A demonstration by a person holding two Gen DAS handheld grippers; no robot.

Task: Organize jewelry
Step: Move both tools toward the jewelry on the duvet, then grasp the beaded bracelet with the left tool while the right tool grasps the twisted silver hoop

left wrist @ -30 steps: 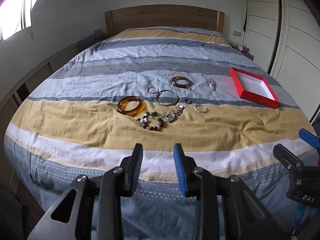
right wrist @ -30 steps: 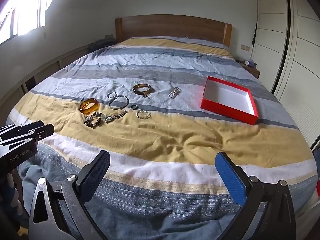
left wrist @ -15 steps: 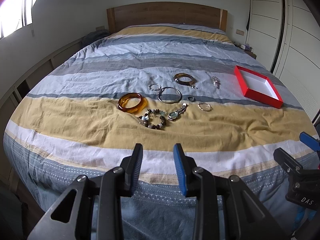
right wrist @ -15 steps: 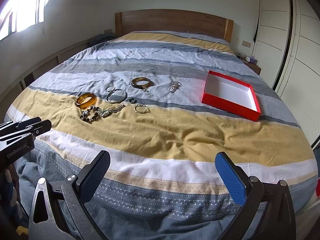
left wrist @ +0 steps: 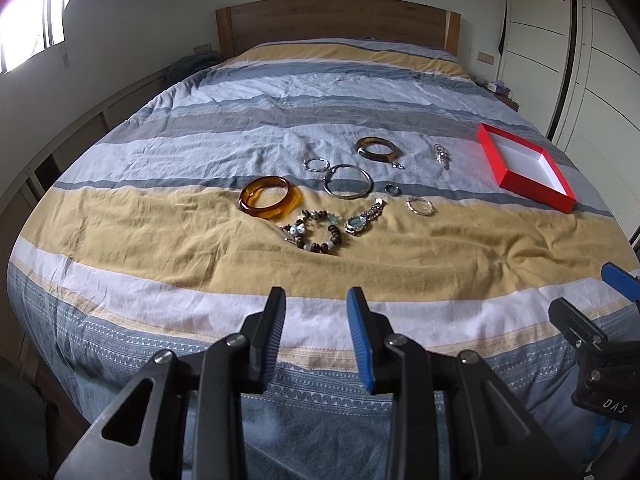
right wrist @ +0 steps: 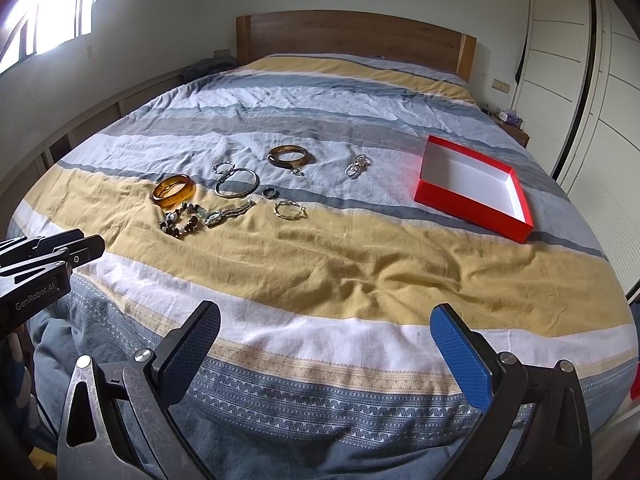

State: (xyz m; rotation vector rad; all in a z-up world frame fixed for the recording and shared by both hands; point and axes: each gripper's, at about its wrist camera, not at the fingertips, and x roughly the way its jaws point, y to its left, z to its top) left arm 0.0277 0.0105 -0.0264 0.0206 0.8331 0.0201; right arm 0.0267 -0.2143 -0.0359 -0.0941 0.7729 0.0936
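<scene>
Several pieces of jewelry lie on the striped bedspread: an amber bangle [left wrist: 270, 198] [right wrist: 174, 191], a beaded bracelet [left wrist: 316, 237] [right wrist: 181, 224], a watch [left wrist: 362, 220], a large silver hoop [left wrist: 348, 181] [right wrist: 237, 182], a brown bangle [left wrist: 377, 149] [right wrist: 289, 156], small rings and a silver charm [left wrist: 441, 155]. An empty red box [left wrist: 532, 189] [right wrist: 468, 206] with a white inside sits to their right. My left gripper [left wrist: 316, 334] is open a little and empty, near the bed's foot. My right gripper [right wrist: 326, 354] is wide open and empty.
A wooden headboard [left wrist: 336, 20] stands at the far end. White wardrobe doors [right wrist: 580, 72] line the right side. A low shelf [left wrist: 60, 148] runs along the left wall under a window. The right gripper shows at the left view's right edge [left wrist: 592, 344].
Both grippers have moved forward over the foot of the bed, so the jewelry and box look nearer. The jaws have kept their widths.
</scene>
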